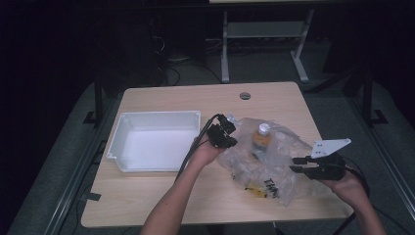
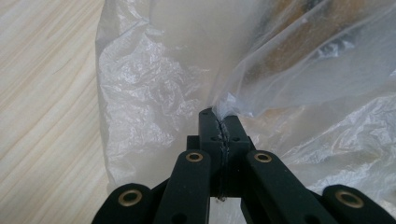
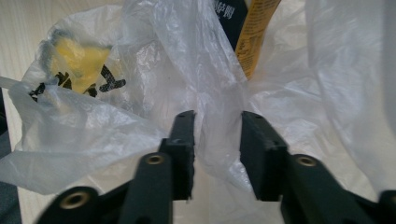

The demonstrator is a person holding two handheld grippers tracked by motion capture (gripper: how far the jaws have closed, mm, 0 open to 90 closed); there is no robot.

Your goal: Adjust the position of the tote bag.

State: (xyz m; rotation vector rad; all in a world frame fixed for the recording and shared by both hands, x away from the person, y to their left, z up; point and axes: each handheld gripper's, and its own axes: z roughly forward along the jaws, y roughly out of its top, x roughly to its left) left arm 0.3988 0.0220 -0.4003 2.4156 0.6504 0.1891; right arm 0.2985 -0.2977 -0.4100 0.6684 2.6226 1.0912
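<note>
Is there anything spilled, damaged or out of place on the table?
Nothing looks spilled or damaged. The plastic bag lies crumpled, as thin film does, with a white-capped bottle upright inside it. The white bin sits square on the table.

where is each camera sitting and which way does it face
High view: above the person's side, looking forward and down on the light wooden table; forearms, left gripper, right gripper.
Left gripper view: on that gripper, looking along shut jaws pinching the clear crinkled plastic bag.
Right gripper view: on that gripper, facing a fold of bag between parted jaws.
Shared: every view shows the bag; the high view also shows the white plastic bin.
</note>
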